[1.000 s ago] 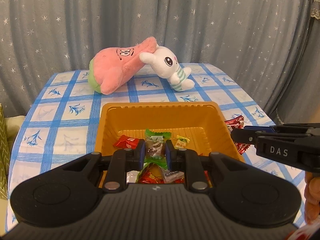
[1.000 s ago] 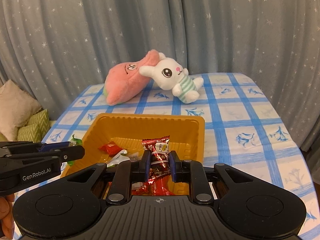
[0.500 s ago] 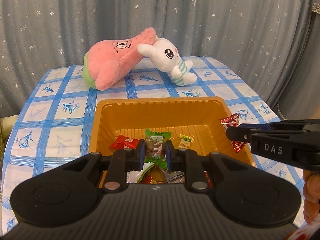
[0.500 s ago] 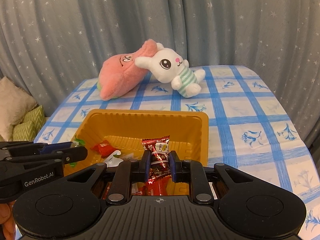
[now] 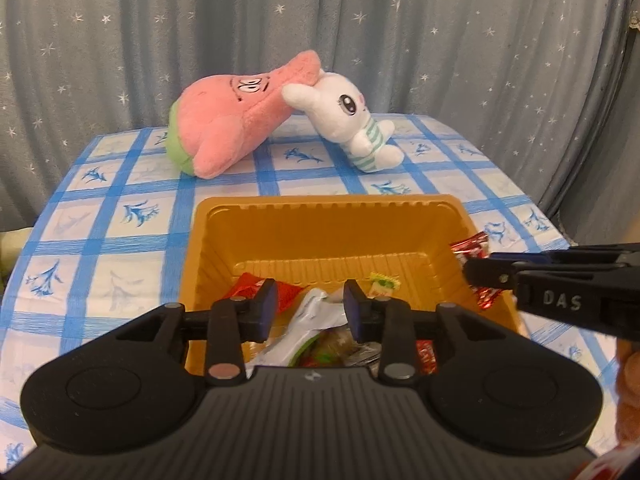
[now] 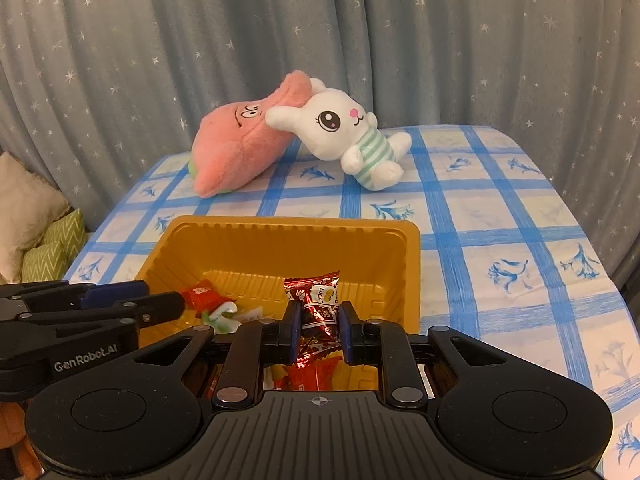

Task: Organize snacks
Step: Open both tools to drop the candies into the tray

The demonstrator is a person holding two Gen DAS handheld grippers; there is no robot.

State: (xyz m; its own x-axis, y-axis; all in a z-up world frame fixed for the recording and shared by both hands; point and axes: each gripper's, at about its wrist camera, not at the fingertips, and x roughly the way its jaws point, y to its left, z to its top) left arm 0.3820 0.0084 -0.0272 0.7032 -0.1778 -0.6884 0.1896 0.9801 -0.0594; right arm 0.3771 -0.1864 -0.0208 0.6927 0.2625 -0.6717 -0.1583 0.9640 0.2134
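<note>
Gripping a crinkly red foil snack — right tongs clamped.

Your left gripper now stands with its jaws spread apart, where a second ago they pinched the green-and-brown snack packet; that packet is out of your grasp and a white-and-green wrapper lies loose among the snacks between the fingers, in the orange tray. Both your cameras have edged forward and lower, so the tray fills more of each view.
</note>
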